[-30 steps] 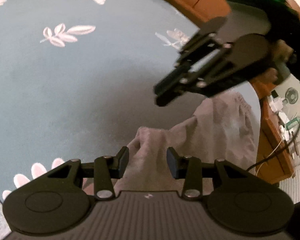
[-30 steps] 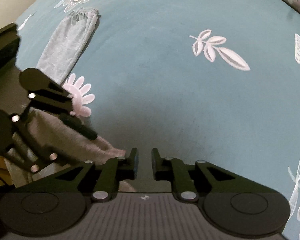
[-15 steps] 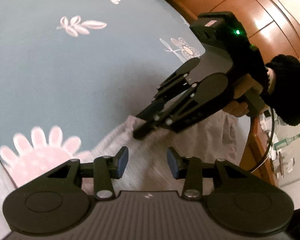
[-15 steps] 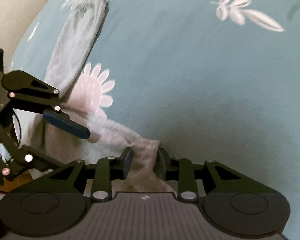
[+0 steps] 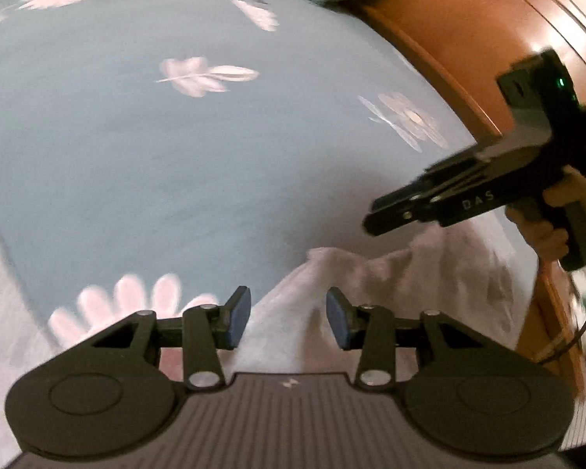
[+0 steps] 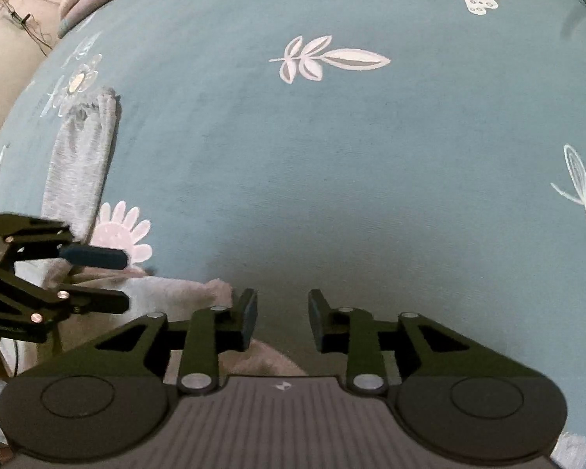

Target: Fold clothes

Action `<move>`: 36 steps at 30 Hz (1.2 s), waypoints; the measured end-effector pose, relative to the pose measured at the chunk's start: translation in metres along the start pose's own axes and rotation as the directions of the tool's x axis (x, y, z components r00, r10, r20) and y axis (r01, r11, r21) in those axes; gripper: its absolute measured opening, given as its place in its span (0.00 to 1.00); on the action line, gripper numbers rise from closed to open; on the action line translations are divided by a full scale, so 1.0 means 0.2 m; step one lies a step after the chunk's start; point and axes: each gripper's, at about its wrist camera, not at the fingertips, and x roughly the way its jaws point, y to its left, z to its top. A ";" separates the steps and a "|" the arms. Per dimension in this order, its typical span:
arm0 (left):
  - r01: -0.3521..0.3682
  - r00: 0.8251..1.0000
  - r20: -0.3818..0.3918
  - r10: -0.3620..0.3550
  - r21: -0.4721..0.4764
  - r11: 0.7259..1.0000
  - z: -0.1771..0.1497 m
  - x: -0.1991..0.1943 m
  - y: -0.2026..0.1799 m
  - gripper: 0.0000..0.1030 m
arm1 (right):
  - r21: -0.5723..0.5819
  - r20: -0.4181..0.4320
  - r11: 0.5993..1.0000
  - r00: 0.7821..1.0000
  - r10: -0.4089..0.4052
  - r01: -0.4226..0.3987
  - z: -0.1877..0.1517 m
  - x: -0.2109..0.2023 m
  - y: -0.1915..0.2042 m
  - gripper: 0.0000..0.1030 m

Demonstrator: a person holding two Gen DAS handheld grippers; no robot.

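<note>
While half a second ago the right gripper (image 6: 279,318) was clamped on a corner of the grey garment (image 5: 390,293), it now stands released, its two fingers spread apart with only blue bedspread (image 6: 332,156) showing between them. That corner has dropped: it lies on the spread just left of the right gripper's fingertips, no longer lifted. The left gripper (image 5: 289,318) is also released, as it was a second ago, its blue pads (image 5: 238,316) parted above the cloth with nothing between them.

The garment, soft pinkish-grey and bunched, rests at the near edge of the bed, beside the wooden bed frame (image 5: 468,39). One long narrow part of it, ending in a gathered cuff (image 6: 97,109), stretches flat across the spread away from the bunched part. A hand (image 5: 554,215) grips the right tool's handle.

Judging from this, one piece of cloth has just been laid down and let go. The garment looks partly gathered rather than neatly folded, so more folding probably remains, though how much is unclear.
</note>
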 end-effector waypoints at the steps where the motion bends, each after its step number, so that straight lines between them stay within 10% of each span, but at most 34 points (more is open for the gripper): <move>1: 0.036 0.999 -0.028 -0.036 -0.017 0.999 0.02 0.03 0.02 0.40 | 0.014 0.002 1.000 1.000 0.009 -0.009 -0.02 -0.01 0.00 0.36; 8: 0.267 0.934 -0.198 -0.296 -0.162 0.950 0.14 0.26 0.16 0.40 | 0.000 0.005 1.000 1.000 -0.008 0.008 -0.14 -0.06 0.02 0.41; 18: 0.478 0.712 -0.304 -0.634 -0.452 0.753 0.31 0.57 0.36 0.62 | 0.117 0.026 0.993 0.999 -0.020 0.017 -0.29 -0.12 -0.04 0.46; 24: 0.551 0.710 -0.159 -0.686 -0.481 0.682 0.43 0.55 0.35 0.61 | 0.185 0.034 0.982 0.998 -0.048 0.041 -0.36 -0.15 -0.08 0.48; 31: 0.474 0.854 0.009 -0.521 -0.430 0.769 0.51 0.34 0.48 0.60 | 0.202 0.036 0.978 0.997 -0.069 0.060 -0.39 -0.18 -0.09 0.49; 36: 0.478 0.849 -0.028 -0.528 -0.386 0.789 0.34 0.20 0.37 0.62 | 0.152 0.040 0.987 0.997 -0.062 0.055 -0.37 -0.17 -0.04 0.51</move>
